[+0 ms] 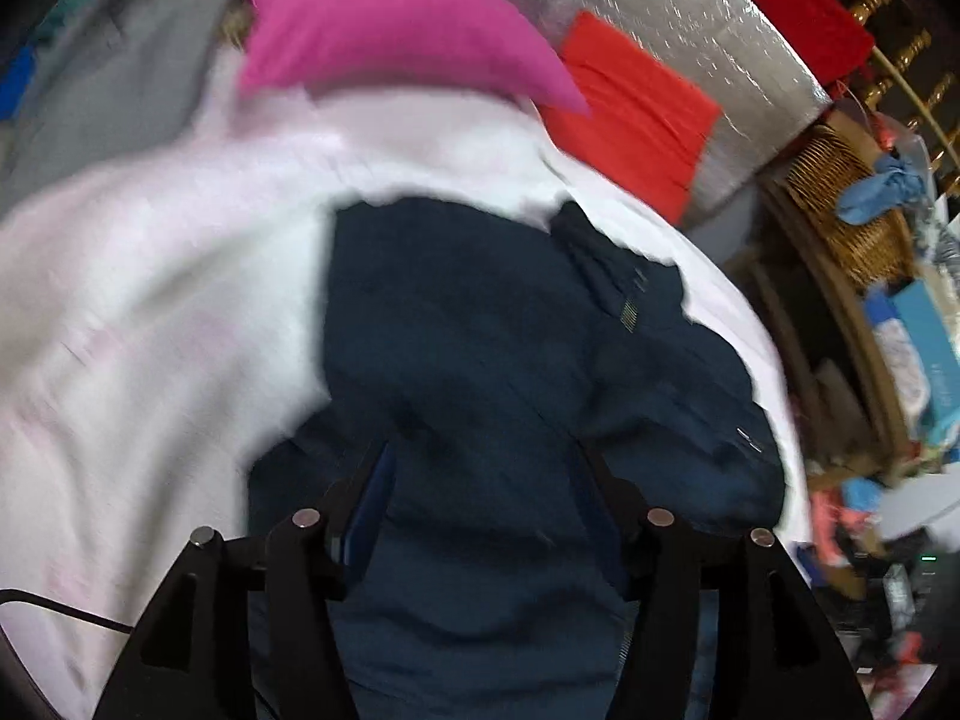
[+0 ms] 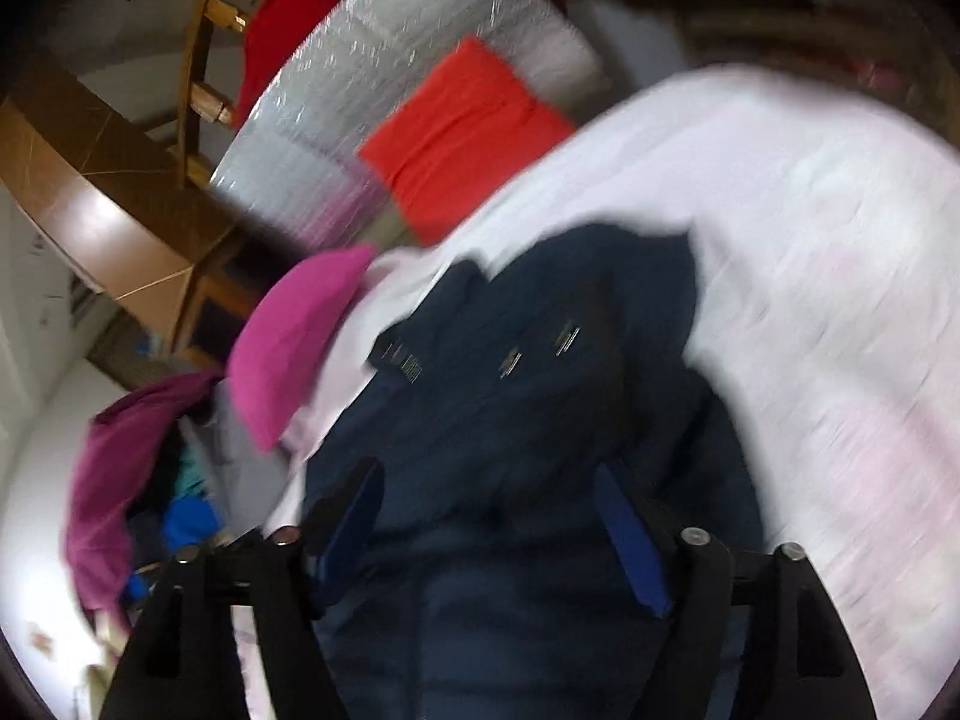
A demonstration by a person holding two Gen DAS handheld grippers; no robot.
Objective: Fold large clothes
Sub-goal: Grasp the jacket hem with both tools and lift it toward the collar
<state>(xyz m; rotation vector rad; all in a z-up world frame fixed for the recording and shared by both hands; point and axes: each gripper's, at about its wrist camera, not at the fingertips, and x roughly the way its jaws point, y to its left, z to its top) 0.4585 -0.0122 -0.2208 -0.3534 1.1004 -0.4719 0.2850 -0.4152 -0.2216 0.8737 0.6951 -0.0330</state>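
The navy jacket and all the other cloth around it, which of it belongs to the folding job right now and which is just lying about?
In the job:
navy jacket, under both grippers
left gripper, open
right gripper, open
pale sheet it lies on

Lying about:
pink pillow
folded orange-red cloth
silver mat
purple garment

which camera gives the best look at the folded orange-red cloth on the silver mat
The right wrist view: the orange-red cloth lies whole and unobstructed on the silver mat. In the left wrist view the same cloth is partly hidden behind a pink pillow.
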